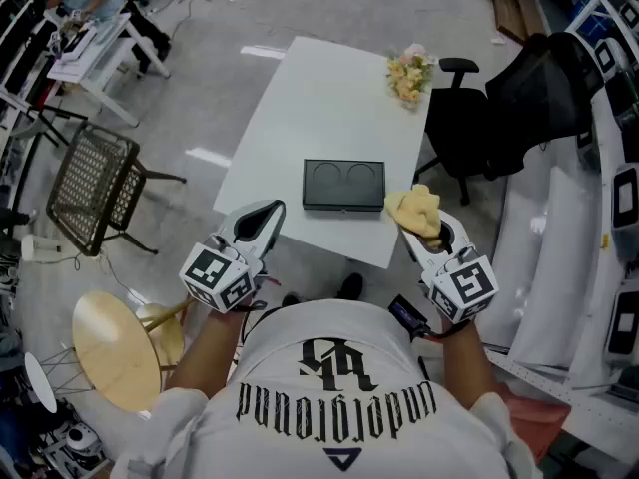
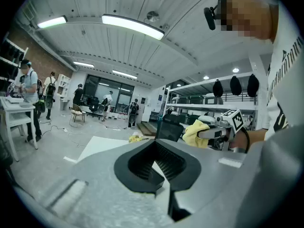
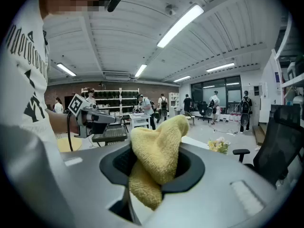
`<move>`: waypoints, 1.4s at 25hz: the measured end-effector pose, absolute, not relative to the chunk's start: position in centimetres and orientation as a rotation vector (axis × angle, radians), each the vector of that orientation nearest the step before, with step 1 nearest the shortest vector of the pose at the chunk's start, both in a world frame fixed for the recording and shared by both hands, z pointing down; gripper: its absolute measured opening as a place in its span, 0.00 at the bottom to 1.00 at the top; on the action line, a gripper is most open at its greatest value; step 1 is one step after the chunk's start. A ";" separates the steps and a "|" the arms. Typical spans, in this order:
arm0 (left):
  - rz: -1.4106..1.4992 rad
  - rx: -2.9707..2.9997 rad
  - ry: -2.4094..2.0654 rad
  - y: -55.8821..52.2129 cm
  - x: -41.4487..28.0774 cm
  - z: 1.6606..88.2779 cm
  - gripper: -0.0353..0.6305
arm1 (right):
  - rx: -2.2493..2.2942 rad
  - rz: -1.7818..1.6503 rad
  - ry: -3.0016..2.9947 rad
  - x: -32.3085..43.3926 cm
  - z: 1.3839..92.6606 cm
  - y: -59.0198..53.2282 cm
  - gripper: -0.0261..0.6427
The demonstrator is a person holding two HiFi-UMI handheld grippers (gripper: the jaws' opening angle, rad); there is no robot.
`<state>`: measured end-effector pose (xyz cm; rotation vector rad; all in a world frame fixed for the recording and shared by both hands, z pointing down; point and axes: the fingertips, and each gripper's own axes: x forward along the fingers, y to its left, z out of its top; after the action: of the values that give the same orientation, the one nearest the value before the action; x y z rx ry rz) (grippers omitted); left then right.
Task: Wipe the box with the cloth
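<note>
**Cloth clamped in your right tongs, box lying untouched on the table**

Head view: your two grippers are held in front of your chest, above the near edge of the white table [image 1: 300, 118]. The black box [image 1: 343, 185] lies flat on that table near its near edge, between the two grippers and apart from both. Your left gripper [image 1: 268, 211] points at the table to the box's left. Your right gripper [image 1: 417, 233] carries the yellow cloth [image 1: 414, 210], bunched up at its tips just beside the box's right end. A bunch of flowers [image 1: 409, 75] lies at the table's far right corner, and a black office chair [image 1: 469, 128] stands beside it.

Left gripper view: your jaws are closed together with nothing between them. Across from them you see your right gripper [image 2: 214, 133] with the cloth [image 2: 194, 134] at its front.

Right gripper view: your jaws are clamped on the cloth [image 3: 159, 151], which stands up out of them in a folded lump and hangs down below. Your left gripper [image 3: 102, 121] shows off to the left.
</note>
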<state>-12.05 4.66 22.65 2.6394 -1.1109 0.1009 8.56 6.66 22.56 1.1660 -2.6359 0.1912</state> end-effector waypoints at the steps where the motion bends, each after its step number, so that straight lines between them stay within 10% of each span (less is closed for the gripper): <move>1: 0.093 2.646 -1.099 5.4 -12.8 22.4 0.06 | 1.176 0.192 -2.636 7.7 22.4 7.4 0.24; 16: 0.088 2.767 -0.912 17.1 -20.8 20.9 0.06 | 1.305 0.172 -2.588 -1.7 22.0 22.0 0.24; 35: 0.061 2.798 -0.977 35.9 -7.6 20.9 0.06 | 1.214 0.087 -2.631 10.4 23.4 42.3 0.23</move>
<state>-7.56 35.93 20.89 2.7982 -0.9771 0.0613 10.40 42.30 23.41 1.2136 -2.6314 0.0868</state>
